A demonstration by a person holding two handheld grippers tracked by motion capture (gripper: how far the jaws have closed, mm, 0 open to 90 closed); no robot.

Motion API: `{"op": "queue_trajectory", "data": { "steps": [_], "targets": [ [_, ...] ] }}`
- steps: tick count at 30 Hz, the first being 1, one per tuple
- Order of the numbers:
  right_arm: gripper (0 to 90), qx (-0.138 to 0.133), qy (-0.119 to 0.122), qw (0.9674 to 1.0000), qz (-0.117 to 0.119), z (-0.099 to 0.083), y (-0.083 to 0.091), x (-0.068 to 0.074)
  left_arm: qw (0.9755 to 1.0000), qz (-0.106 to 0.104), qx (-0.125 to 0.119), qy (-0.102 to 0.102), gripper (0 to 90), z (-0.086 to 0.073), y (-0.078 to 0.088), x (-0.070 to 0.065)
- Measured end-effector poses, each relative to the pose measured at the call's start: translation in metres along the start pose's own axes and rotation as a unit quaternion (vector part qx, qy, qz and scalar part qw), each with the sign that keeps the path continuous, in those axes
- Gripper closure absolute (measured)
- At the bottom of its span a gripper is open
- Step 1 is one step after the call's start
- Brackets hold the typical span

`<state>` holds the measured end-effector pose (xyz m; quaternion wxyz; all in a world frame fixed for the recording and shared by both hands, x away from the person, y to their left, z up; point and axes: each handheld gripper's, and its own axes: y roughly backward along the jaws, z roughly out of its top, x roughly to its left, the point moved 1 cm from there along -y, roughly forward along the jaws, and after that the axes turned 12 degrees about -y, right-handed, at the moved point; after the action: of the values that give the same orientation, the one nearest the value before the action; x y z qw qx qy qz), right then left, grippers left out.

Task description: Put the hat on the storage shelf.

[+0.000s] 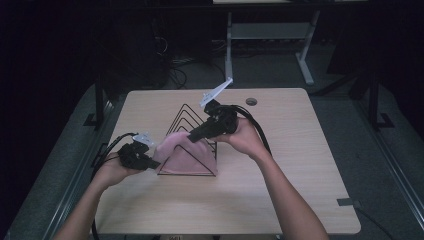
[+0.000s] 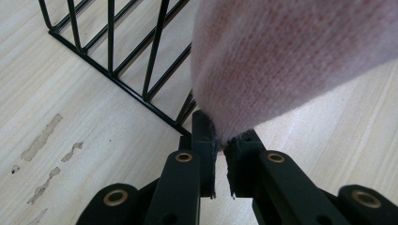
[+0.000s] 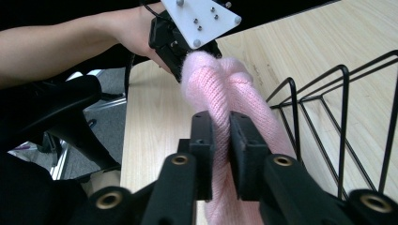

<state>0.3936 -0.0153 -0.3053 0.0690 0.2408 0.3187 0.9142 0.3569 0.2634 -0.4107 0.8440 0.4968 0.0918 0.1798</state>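
A pink knitted cloth [image 1: 182,152] hangs over the front of a black wire rack [image 1: 189,117] of triangular dividers in the middle of the table. My left gripper [image 1: 150,161] is shut on the cloth's left corner [image 2: 244,70], just beside the rack's base wire [image 2: 122,89]. My right gripper [image 1: 192,135] is shut on the cloth's upper fold [image 3: 220,93], above the rack. In the right gripper view the left gripper [image 3: 180,70] shows farther off, holding the far end of the bunched cloth, with the rack's wires [image 3: 342,117] at the right.
The light wooden table [image 1: 300,165] has a round cable hole [image 1: 251,101] near its far edge. Worn patches [image 2: 44,136] mark the wood left of the rack. Table legs and cables [image 1: 230,45] stand on the dark floor behind.
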Motion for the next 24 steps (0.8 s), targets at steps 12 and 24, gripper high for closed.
{"op": "queue_trajectory", "data": {
  "steps": [12,24],
  "targets": [
    [82.3,0.016,-0.006,0.9998,0.002,-0.0025,-0.0105,-0.0005,0.9998,0.003,0.02,-0.003,83.2,-0.0012,-0.0068,0.002],
    [67.5,-0.003,-0.017,0.9999,-0.001,-0.0083,-0.0026,-0.0003,1.0,0.003,0.007,-0.005,74.8,-0.0007,-0.0004,0.0006]
  ]
}}
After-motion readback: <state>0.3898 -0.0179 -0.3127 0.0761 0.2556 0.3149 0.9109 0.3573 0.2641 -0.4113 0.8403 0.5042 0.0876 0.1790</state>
